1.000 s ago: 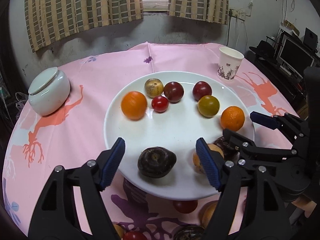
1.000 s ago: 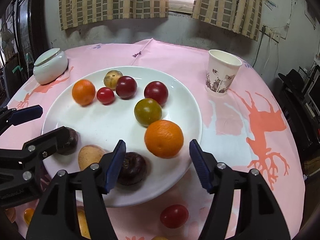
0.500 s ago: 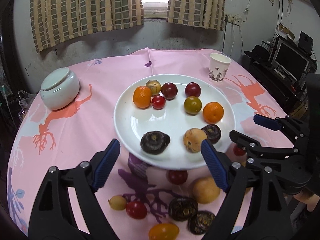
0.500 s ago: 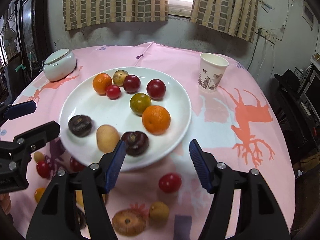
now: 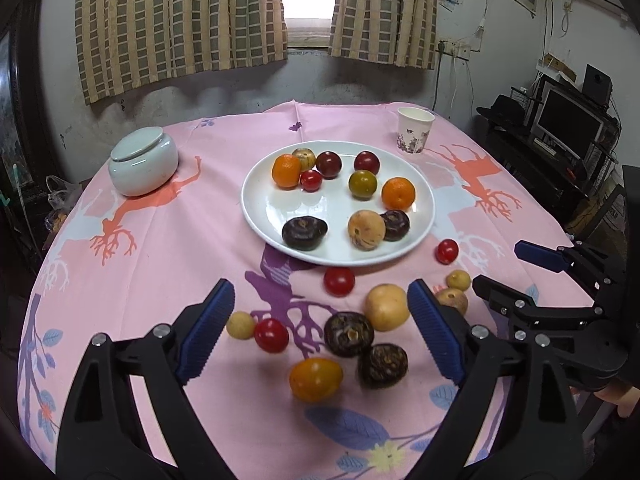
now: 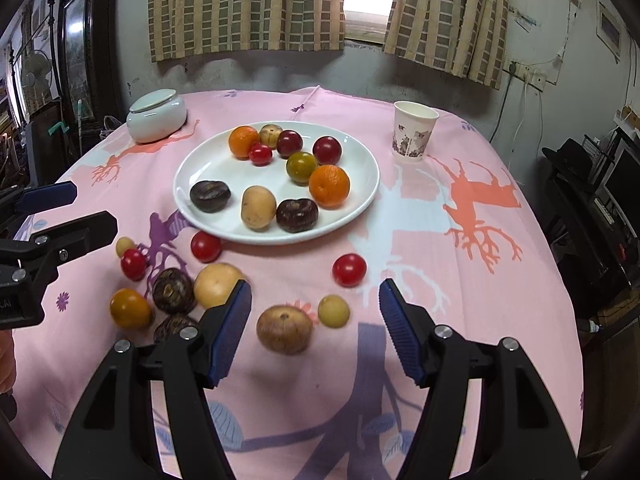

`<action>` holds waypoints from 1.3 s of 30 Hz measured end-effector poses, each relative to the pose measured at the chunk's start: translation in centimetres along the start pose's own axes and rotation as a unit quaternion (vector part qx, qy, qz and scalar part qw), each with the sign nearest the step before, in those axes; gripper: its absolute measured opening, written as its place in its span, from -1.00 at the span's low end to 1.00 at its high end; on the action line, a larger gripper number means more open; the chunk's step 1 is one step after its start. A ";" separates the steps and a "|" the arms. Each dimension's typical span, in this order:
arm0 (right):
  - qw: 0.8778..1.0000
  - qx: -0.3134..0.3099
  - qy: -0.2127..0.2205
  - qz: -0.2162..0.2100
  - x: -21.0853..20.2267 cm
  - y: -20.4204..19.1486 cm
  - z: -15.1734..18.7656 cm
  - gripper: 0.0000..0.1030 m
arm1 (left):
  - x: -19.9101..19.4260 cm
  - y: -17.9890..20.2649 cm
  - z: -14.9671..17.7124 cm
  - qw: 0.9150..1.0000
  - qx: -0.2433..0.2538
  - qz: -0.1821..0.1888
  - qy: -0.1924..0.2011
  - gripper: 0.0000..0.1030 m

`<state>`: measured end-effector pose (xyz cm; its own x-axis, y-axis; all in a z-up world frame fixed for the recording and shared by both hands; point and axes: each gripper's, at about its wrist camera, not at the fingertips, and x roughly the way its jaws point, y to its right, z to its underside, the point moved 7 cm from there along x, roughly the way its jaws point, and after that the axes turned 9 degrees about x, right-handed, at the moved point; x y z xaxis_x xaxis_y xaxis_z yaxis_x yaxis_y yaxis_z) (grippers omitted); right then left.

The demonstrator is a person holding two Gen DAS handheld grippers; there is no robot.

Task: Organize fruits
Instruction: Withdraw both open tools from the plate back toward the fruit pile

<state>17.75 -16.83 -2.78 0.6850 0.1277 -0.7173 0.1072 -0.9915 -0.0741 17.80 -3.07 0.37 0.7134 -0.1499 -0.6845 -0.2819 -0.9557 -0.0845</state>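
Observation:
A white plate (image 5: pixel 264 208) (image 6: pixel 200 168) holds several fruits: two oranges, red and dark plums, a green one, two dark brown ones and a tan one. More fruit lies loose on the pink cloth in front of it: red tomatoes (image 5: pixel 339 281) (image 6: pixel 349 269), a yellow-orange fruit (image 5: pixel 316 379), dark fruits (image 5: pixel 349 334), tan fruits (image 6: pixel 285 328). My left gripper (image 5: pixel 320 330) is open and empty above the loose fruit. My right gripper (image 6: pixel 314 330) is open and empty over a tan fruit.
A lidded white jar (image 5: pixel 143 161) (image 6: pixel 157 115) stands at the far left. A paper cup (image 5: pixel 415 130) (image 6: pixel 414 131) stands at the far right. Curtains and a wall lie behind the round table; a dark desk with a monitor (image 5: pixel 568 120) is to the right.
Both grippers have pulled back and up from the plate, so the loose fruit in front of it has come into view. Both stay open and empty.

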 end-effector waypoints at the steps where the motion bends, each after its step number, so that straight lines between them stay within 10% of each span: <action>1: 1.000 0.000 -0.001 0.000 -0.1 0.0 0.3 0.29 | -0.3 0.2 0.3 1.000 0.002 0.000 0.000 0.78; 39: 0.995 0.050 -0.060 -0.057 2.1 2.1 5.9 0.29 | 1.1 -1.3 9.8 0.997 0.036 -0.010 -0.061 0.83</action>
<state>15.15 -18.85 -8.50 0.5802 0.2418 -0.7778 0.1036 -0.9691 -0.2240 12.63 0.46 -7.34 0.6375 -0.0945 -0.7646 -0.3168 -0.9368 -0.1484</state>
